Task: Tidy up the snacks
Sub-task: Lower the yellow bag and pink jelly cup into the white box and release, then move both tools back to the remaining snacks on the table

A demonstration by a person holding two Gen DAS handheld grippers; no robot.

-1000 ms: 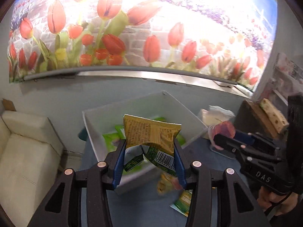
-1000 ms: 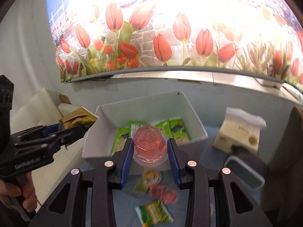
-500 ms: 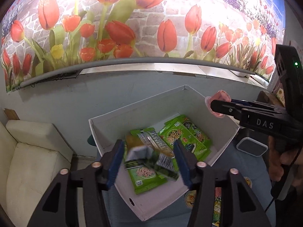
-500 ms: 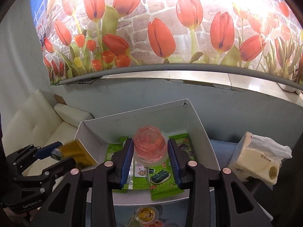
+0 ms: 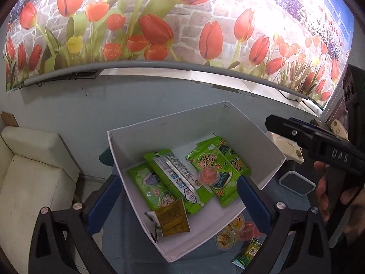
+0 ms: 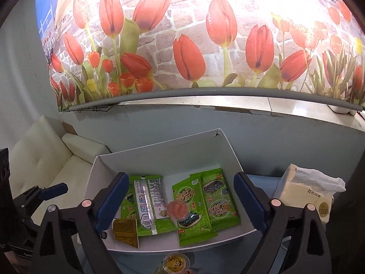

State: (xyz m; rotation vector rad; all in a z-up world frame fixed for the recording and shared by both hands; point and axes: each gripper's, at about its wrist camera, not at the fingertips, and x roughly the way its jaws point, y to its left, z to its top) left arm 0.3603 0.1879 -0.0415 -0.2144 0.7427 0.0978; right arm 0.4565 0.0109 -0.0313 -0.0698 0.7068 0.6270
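**Both tongs wide and empty over the snack box**

Your left tongs [image 5: 178, 196] have just been opening and now stand wide, with nothing between the blue pads. The yellow-brown packet [image 5: 172, 217] lies loose below them in the near left corner of the white box [image 5: 271, 150]. Your right tongs [image 6: 180, 199] have also just been opening and are spread just as wide, gripping nothing. The pink jelly cup [image 6: 178, 210] rests on a green packet in the middle of the box, clear of both pads. In the left wrist view, your right hand [image 5: 330, 194] holds the other tool's handle at the right edge.

Inside the box you have four green snack packets [image 6: 216, 198] lying flat: two on the left, one of them back-side up, and two on the right. With them are one yellow-brown packet and one pink jelly cup.

On the blue surface [image 5: 127, 246] just near the box, the left wrist view shows two yellow jelly cups [image 5: 224, 239], one red jelly cup [image 5: 249, 228] and one green packet [image 5: 247, 254] partly cut off. To the right of the box sits one tissue pack [image 6: 305, 196].
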